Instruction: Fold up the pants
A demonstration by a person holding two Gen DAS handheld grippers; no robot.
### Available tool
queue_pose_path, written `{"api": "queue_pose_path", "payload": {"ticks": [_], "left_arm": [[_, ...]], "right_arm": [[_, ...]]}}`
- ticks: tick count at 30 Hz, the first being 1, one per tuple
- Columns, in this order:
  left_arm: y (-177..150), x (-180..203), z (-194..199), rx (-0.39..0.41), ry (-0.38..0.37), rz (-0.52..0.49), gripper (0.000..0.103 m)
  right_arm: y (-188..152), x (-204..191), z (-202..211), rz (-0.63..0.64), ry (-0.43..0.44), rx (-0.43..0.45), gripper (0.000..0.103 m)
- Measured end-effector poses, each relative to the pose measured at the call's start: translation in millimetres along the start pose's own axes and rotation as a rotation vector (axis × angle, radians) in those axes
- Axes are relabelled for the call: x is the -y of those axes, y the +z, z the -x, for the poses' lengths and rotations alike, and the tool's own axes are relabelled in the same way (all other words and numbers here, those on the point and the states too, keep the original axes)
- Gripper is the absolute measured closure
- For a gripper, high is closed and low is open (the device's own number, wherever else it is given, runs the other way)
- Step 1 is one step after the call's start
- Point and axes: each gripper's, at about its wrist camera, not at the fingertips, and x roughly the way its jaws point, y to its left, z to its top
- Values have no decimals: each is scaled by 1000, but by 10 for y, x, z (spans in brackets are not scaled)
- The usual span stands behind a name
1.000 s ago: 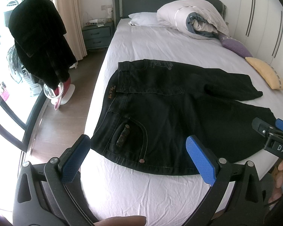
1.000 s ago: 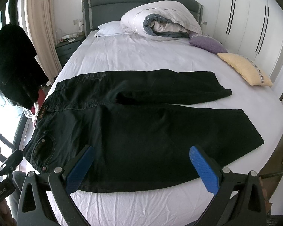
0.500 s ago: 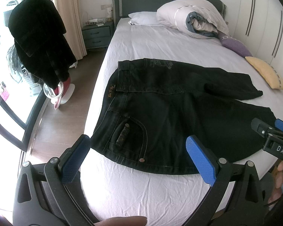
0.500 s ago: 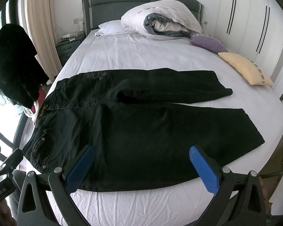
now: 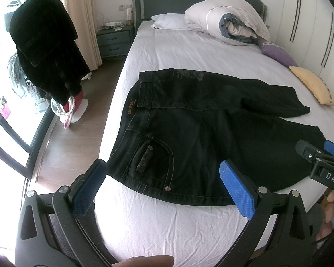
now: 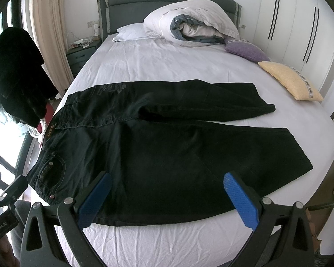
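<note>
Barely anything's changed in the last second: we hover both tongs, left (image 5: pixel 160 184) and right (image 6: pixel 167 197), wide open and empty over the pants (image 6: pixel 167 138), fold not started.

"DAS" on right gripper (image 5: pixel 322 155) ("GenRobot.AI", left gripper (image 6: pixel 4 220))

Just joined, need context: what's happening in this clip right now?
A person holds two handheld grippers over black pants spread flat on a white-sheeted bed, waistband to the left, legs to the right. The left gripper and right gripper both hover at the near edge, fingers open and holding nothing. No fold has been made yet.
</note>
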Motion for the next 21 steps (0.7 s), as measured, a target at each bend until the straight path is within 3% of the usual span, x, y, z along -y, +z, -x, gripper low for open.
{"api": "queue_pose_path", "payload": {"ticks": [21], "left_arm": [[-71, 19, -22, -2, 10, -5, 0]], "right_arm": [[-34, -56, -25, 8, 15, -10, 0]]}}
